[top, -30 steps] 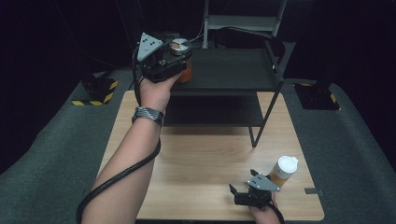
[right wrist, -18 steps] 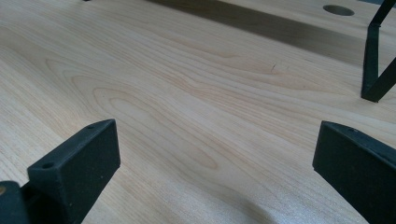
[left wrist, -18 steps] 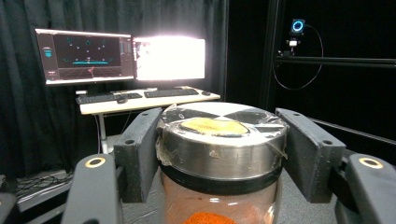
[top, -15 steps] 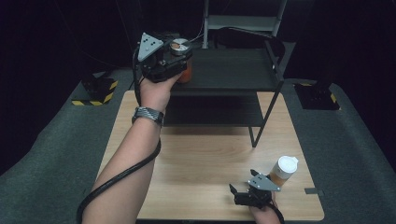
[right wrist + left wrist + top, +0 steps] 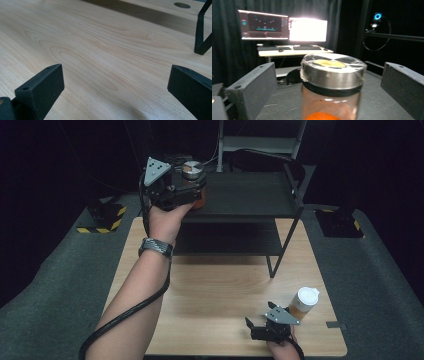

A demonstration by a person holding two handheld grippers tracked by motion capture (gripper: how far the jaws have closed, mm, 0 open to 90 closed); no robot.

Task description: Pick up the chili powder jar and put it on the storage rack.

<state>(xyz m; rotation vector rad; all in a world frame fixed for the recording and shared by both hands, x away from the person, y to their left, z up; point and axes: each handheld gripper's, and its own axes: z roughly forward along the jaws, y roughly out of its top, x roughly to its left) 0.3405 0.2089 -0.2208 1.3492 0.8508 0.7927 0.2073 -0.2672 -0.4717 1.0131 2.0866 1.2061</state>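
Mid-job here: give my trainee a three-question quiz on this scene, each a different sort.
1. True or false: the left claw is shut tight on the jar.
2. Where does the jar stand? A) on the black shelf B) on the wooden table C) on the floor
3. Fill in: the right claw rests low near a white-lidded ____.

Key:
1. False; it is open, with gaps on both sides of the jar.
2. A
3. cup

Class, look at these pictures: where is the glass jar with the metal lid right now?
In the high view the glass jar stands at the left end of the black shelf's top tier, at the table's far side. It sits between the open jaws of the left gripper.
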